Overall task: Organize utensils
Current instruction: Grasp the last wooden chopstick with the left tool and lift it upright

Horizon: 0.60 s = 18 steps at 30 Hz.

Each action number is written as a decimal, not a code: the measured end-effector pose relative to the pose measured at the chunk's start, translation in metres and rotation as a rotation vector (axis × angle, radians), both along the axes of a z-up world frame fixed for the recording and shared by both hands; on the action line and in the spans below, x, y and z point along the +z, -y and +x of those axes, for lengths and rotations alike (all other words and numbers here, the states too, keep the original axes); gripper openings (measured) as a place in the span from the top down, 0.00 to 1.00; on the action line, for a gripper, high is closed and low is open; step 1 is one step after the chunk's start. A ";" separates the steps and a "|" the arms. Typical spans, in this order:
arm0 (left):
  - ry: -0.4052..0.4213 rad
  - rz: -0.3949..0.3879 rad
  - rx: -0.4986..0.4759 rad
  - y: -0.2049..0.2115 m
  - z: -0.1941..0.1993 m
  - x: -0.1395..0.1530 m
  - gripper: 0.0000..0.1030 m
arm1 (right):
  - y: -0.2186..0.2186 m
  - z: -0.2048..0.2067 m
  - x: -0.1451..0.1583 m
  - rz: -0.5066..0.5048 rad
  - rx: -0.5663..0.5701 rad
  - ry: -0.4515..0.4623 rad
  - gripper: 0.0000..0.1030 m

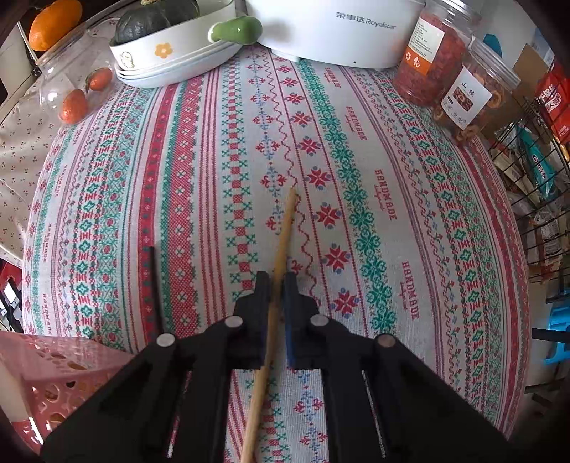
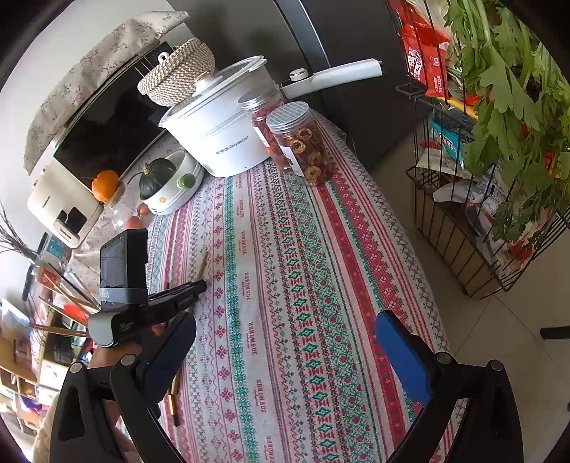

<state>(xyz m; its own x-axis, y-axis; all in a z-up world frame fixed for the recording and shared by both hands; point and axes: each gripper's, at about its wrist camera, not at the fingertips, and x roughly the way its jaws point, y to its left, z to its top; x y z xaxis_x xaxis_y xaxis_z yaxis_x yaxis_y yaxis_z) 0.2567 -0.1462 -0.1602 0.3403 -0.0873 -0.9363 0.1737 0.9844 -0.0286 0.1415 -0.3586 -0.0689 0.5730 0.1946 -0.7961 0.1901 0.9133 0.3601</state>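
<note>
Jaws of left gripper (image 1: 276, 285) clamp slim, pale wooden chopstick (image 1: 281, 256).

Open tablecloth (image 1: 356, 199) before pot (image 1: 342, 32), jars (image 1: 427, 53)

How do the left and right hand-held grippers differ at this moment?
The left hand-held gripper is shut on a wooden chopstick; the right hand-held gripper stands wide open, holding nothing. The left is low at the tablecloth; the right hangs above it. Both have black frames and blue pads.
</note>
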 end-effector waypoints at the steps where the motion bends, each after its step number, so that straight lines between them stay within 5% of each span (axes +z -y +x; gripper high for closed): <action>1: 0.001 -0.006 -0.009 0.001 -0.006 0.002 0.93 | 0.000 -0.001 0.000 0.002 -0.003 -0.002 0.02; 18: 0.310 -0.216 -0.202 -0.049 -0.126 0.128 0.93 | -0.024 0.003 0.002 -0.044 0.005 0.004 0.02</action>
